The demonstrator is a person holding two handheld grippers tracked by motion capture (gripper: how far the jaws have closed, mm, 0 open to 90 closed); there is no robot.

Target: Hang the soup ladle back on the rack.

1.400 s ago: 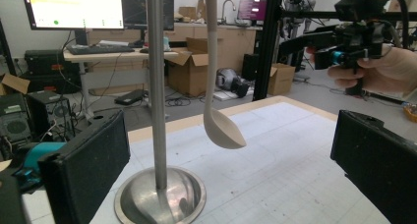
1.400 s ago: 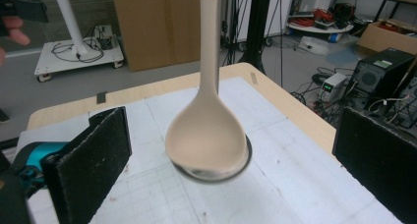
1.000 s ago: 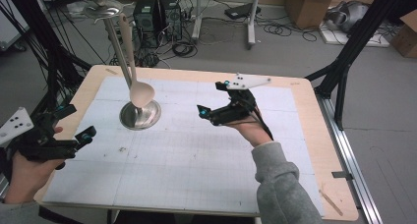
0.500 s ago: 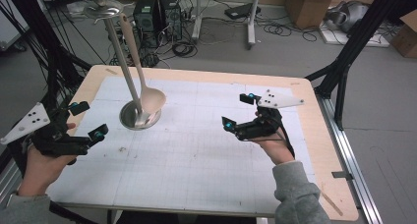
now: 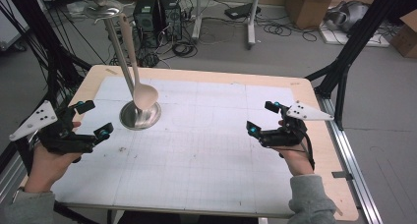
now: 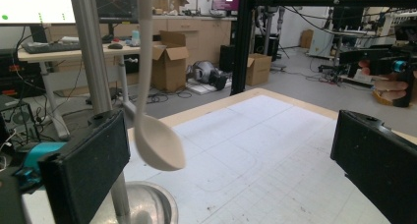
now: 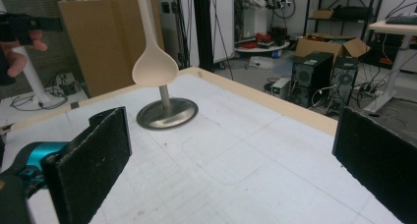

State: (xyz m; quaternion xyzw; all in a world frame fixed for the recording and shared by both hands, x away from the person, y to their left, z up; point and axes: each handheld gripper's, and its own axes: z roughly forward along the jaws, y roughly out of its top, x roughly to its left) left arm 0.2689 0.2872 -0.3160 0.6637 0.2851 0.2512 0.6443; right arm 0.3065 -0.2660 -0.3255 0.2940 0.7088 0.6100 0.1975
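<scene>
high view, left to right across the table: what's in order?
left gripper → metal stand base with the beige spoon hanging over it → bare white mat → right gripper

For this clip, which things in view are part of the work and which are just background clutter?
In the work:
- ladle, hanging bowl-down from the stand
- metal stand, round base on the table
- left gripper, jaws open, empty
- right gripper, jaws open, empty

Just lying about:
- computer towers on the floor
- cardboard boxes
- loose cables
- white mat on the table
</scene>
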